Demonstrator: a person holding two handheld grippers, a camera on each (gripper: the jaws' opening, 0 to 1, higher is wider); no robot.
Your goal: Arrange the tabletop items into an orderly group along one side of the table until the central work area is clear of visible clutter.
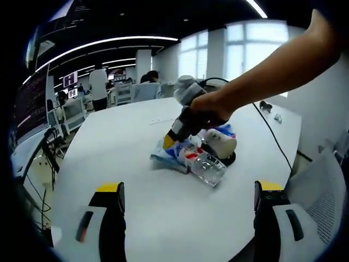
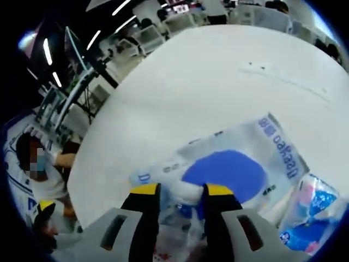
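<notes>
A small pile sits mid-table: a clear plastic bottle with a red label, a blue and white tissue pack, a white roll and a black item. A person's hand holds my right gripper down at the pile's left end. In the right gripper view, my right gripper has its jaws narrowed around the bottle's white cap end, lying on the tissue pack. A second blue and pink packet lies to the right. My left gripper hangs open over bare table, short of the pile.
The white table is round-edged. A black cable runs across its right side past small dark objects. A grey chair stands at the right edge. Desks, monitors and people fill the background, and one person sits near the table's edge.
</notes>
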